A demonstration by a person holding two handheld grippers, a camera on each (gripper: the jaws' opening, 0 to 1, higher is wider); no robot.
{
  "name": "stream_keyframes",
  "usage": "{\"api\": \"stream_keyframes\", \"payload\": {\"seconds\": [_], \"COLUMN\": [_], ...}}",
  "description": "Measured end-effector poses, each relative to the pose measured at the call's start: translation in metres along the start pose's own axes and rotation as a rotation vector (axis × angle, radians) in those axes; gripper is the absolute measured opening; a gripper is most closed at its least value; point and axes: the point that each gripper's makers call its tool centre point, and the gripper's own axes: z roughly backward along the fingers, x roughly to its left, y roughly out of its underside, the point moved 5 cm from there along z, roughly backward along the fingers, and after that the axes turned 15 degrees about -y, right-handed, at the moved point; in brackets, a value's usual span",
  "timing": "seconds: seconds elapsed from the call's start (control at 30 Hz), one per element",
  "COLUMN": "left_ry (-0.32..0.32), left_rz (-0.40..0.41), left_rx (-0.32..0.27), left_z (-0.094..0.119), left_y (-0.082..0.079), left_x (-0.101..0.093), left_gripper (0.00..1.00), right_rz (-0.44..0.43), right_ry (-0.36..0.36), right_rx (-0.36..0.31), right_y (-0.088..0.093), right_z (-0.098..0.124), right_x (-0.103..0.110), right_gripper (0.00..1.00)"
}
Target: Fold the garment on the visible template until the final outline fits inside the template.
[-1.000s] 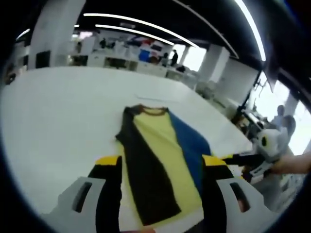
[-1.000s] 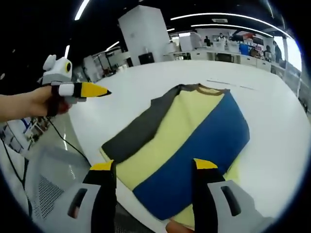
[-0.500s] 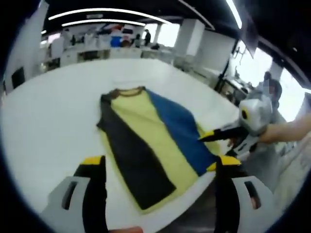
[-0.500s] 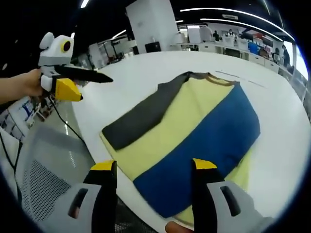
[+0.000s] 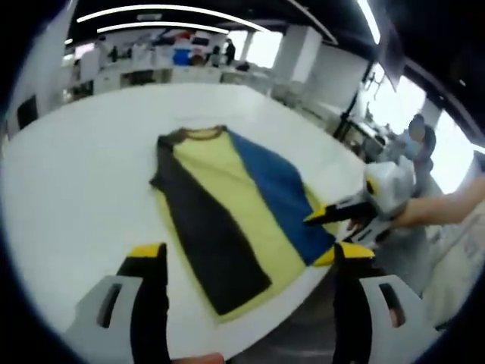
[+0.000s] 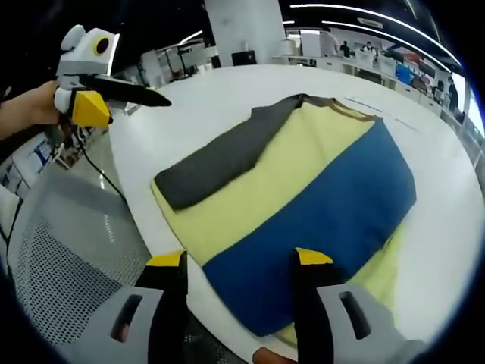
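Garment (image 5: pixel 235 220) flat on white counter (image 5: pixel 76 182), side panels folded inward, hem at near edge. Left gripper (image 5: pixel 241 262) at 6 o'clock, jaws apart, empty. Right gripper (image 6: pixel 239 265) likewise apart, poised over blue panel (image 6: pixel 326 212), likely for lengthwise fold.

The left claw (image 5: pixel 242 254) is hovering with its jaws spread wide, gripping nothing. The right claw (image 6: pixel 239 262) is likewise hanging with jaws parted, nothing between them. A hand (image 6: pixel 30 106) is holding the left claw's body, an outstretched forearm (image 5: pixel 443 208) carrying the right one.
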Motion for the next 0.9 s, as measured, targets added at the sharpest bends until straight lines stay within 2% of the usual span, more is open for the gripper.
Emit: {"api": "stream_keyframes", "payload": {"seconds": [0.07, 0.1, 0.13, 0.23, 0.53, 0.63, 0.7, 0.77, 0.9], "left_ry": [0.001, 0.001, 0.002, 0.002, 0.001, 0.003, 0.004, 0.001, 0.000], "left_rz": [0.005, 0.006, 0.008, 0.015, 0.025, 0.022, 0.028, 0.034, 0.037], "left_rx": [-0.002, -0.003, -0.004, -0.001, 0.007, 0.010, 0.010, 0.010, 0.013], "left_z": [0.0004, 0.0006, 0.0006, 0.0002, -0.0006, -0.0007, -0.0006, -0.0007, 0.0001], "left_y": [-0.0003, -0.0004, -0.0006, -0.0002, 0.0021, 0.0026, 0.0028, 0.0033, 0.0041], "left_x": [0.0001, 0.0004, 0.0006, 0.0020, 0.0041, 0.0033, 0.0034, 0.0046, 0.0055], "left_gripper": [0.86, 0.86, 0.86, 0.86, 0.86, 0.86, 0.86, 0.86, 0.86], "right_rz": [0.010, 0.010, 0.032, 0.023, 0.099, 0.110, 0.123, 0.163, 0.121], "right_ry": [0.009, 0.010, 0.015, 0.020, 0.043, 0.044, 0.041, 0.046, 0.036], "right_rx": [0.023, 0.027, 0.005, 0.014, 0.029, 0.027, 0.041, 0.043, 0.032], "right_y": [0.0054, 0.0074, 0.0048, 0.0051, 0.0059, 0.0057, 0.0070, 0.0063, 0.0062], "right_z": [-0.0011, -0.0019, -0.0012, 0.0001, -0.0006, -0.0018, -0.0040, -0.0047, -0.0038], "right_x": [-0.0016, -0.0021, -0.0029, -0.0038, -0.0052, -0.0030, -0.0005, 0.0004, -0.0035], "right_gripper": [0.39, 0.38, 0.37, 0.36, 0.27, 0.18, 0.04, 0.02, 0.02]}}
